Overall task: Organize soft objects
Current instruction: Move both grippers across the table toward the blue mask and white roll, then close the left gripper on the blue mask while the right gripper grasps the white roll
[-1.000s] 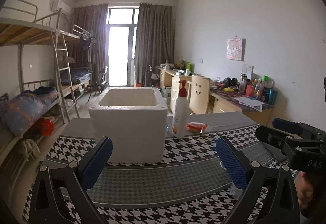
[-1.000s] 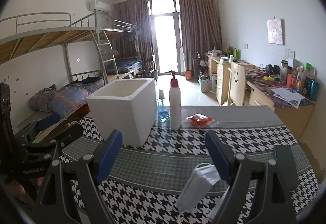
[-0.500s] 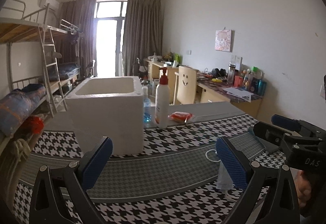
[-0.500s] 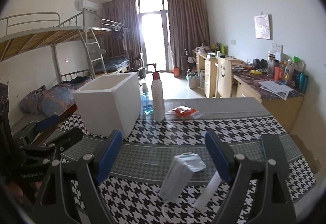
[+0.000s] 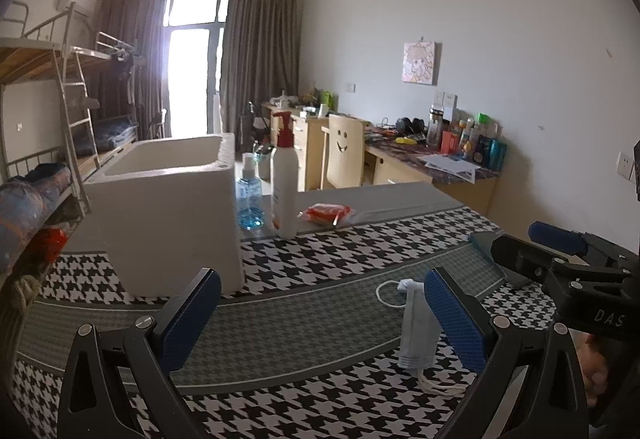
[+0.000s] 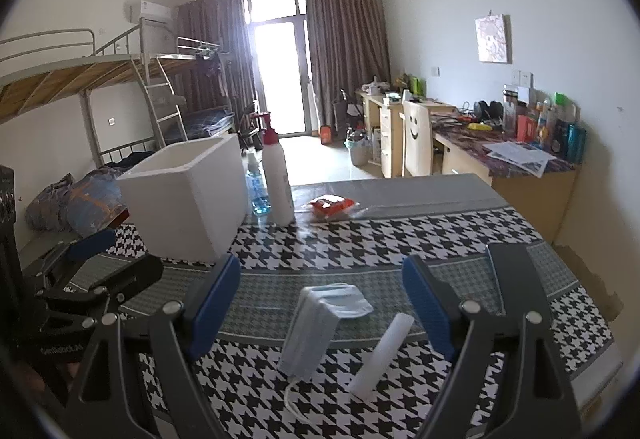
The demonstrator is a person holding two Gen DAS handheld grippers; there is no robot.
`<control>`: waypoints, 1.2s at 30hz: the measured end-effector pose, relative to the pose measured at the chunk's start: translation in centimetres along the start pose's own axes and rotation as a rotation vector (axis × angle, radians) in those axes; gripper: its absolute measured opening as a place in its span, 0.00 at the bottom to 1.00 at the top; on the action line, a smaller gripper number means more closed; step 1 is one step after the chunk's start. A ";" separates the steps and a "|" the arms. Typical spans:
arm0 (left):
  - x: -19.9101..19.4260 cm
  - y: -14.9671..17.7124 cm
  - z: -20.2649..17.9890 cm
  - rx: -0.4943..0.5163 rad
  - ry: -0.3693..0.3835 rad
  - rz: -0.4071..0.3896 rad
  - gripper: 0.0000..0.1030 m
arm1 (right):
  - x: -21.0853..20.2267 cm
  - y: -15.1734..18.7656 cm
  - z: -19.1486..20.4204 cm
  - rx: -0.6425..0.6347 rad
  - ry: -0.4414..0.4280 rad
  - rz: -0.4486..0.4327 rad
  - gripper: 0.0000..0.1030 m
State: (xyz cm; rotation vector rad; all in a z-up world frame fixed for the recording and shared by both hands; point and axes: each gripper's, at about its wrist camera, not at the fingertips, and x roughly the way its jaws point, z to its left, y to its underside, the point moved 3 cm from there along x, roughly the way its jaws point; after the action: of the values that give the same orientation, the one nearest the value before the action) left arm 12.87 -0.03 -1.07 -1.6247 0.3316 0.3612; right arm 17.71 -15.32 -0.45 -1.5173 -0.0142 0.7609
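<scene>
**Both grippers spread wide over a face mask on the houndstooth table**

Left wrist view: the left gripper (image 5: 320, 315) hangs above the houndstooth tablecloth (image 5: 320, 259) with its blue-padded jaws wide apart and nothing between them. A pale blue face mask (image 5: 414, 323) lies on the cloth just behind the right-hand pad, which hides part of it; its white ear loop curls out beside it. Farther back stands a white foam box (image 5: 168, 215), open at the top. Just beside the box are a small blue spray bottle (image 5: 250, 199) and a tall white pump bottle (image 5: 285, 183) with a red head, and near them lies an orange packet (image 5: 326, 213). The right gripper (image 5: 560, 251) enters from the right edge.

Right wrist view: the right gripper (image 6: 322, 303) is also spread open, gripping nothing. The face mask (image 6: 316, 327) lies folded on the cloth between the two pads and below them. Just beside it rests a white strip (image 6: 382, 355), possibly foam; the view is too coarse to be sure. The foam box (image 6: 192, 199) sits to the left, with the spray bottle (image 6: 256, 187) and pump bottle (image 6: 278, 179) beside it and the orange packet (image 6: 332, 205) beyond. The left gripper (image 6: 92, 259) shows at the left edge.
</scene>
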 end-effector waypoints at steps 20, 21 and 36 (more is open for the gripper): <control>3.2 1.6 -3.0 0.045 0.057 0.085 0.99 | 0.0 1.9 -2.9 0.032 0.073 0.038 0.84; 3.3 1.7 -3.2 0.049 0.062 0.089 0.99 | 0.0 2.0 -2.9 0.035 0.075 0.040 0.84; 5.1 2.9 -4.7 0.084 0.081 0.140 0.99 | 0.8 3.9 -4.8 0.065 0.116 0.086 0.84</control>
State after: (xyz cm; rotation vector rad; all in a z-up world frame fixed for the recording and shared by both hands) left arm 16.42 -4.94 -5.53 -1.5405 0.5174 0.3828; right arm 18.85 -19.65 -4.72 -1.5048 0.1621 0.7341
